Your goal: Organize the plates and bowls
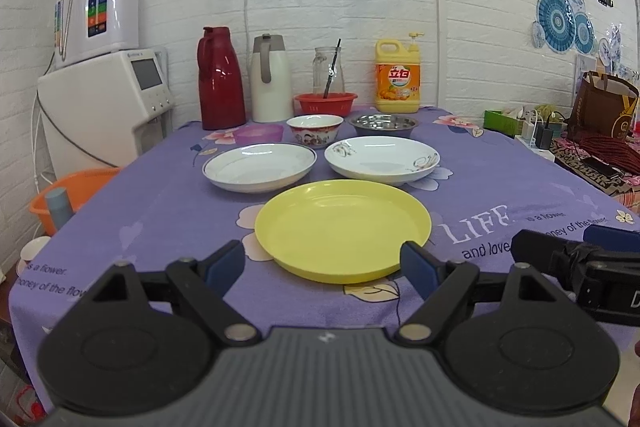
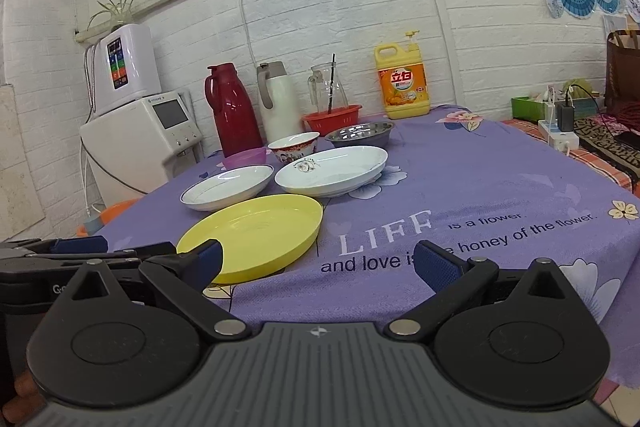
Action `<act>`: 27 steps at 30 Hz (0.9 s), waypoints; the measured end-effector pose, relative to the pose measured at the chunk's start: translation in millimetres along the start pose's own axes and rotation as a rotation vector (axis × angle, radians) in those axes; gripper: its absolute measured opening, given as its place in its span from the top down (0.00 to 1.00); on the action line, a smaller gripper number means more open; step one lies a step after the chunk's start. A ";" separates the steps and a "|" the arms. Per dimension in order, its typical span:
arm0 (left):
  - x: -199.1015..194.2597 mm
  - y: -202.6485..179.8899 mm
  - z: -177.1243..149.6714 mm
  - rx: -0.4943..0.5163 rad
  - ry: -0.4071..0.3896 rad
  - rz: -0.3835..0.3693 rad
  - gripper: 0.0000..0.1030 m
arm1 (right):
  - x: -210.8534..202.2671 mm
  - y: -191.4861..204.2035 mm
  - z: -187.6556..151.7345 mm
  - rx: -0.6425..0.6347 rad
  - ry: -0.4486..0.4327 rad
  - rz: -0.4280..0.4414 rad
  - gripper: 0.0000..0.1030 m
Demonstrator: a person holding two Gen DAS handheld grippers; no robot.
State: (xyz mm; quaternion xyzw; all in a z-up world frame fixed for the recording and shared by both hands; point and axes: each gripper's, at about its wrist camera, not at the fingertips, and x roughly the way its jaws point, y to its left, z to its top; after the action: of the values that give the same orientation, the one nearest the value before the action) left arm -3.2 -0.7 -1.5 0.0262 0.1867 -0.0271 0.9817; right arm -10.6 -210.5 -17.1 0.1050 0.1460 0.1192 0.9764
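A yellow plate (image 1: 343,229) lies near the front of the purple table (image 1: 160,211). Behind it lie a blue-rimmed white plate (image 1: 260,167) and a patterned white plate (image 1: 382,159). Further back stand a purple bowl (image 1: 258,134), a red-patterned bowl (image 1: 315,129) and a steel bowl (image 1: 384,125). My left gripper (image 1: 324,265) is open and empty, just in front of the yellow plate. My right gripper (image 2: 318,261) is open and empty, to the right of the yellow plate (image 2: 252,237); the other plates (image 2: 228,187) (image 2: 332,171) lie beyond.
At the back stand a red thermos (image 1: 220,83), a white thermos (image 1: 270,79), a glass jug (image 1: 329,69) behind a red basket (image 1: 325,103), and a yellow detergent bottle (image 1: 397,77). A white appliance (image 1: 108,103) stands left of the table, an orange basin (image 1: 68,195) below.
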 end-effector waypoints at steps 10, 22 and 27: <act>-0.2 -1.3 -0.6 -0.001 -0.002 -0.005 0.20 | 1.2 -1.9 -2.4 0.008 0.009 0.010 0.00; -0.3 0.6 0.5 -0.010 -0.003 -0.013 0.20 | 2.2 -3.0 -2.2 0.011 0.020 0.013 0.00; -0.3 0.1 0.8 -0.010 -0.003 -0.012 0.20 | 2.6 -2.6 -1.6 0.010 0.020 0.014 0.00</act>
State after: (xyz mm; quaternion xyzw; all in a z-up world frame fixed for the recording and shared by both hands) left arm -3.1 -0.7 -0.6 0.0199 0.1856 -0.0323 0.9819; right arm -8.2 -212.0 -19.9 0.1100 0.1554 0.1261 0.9736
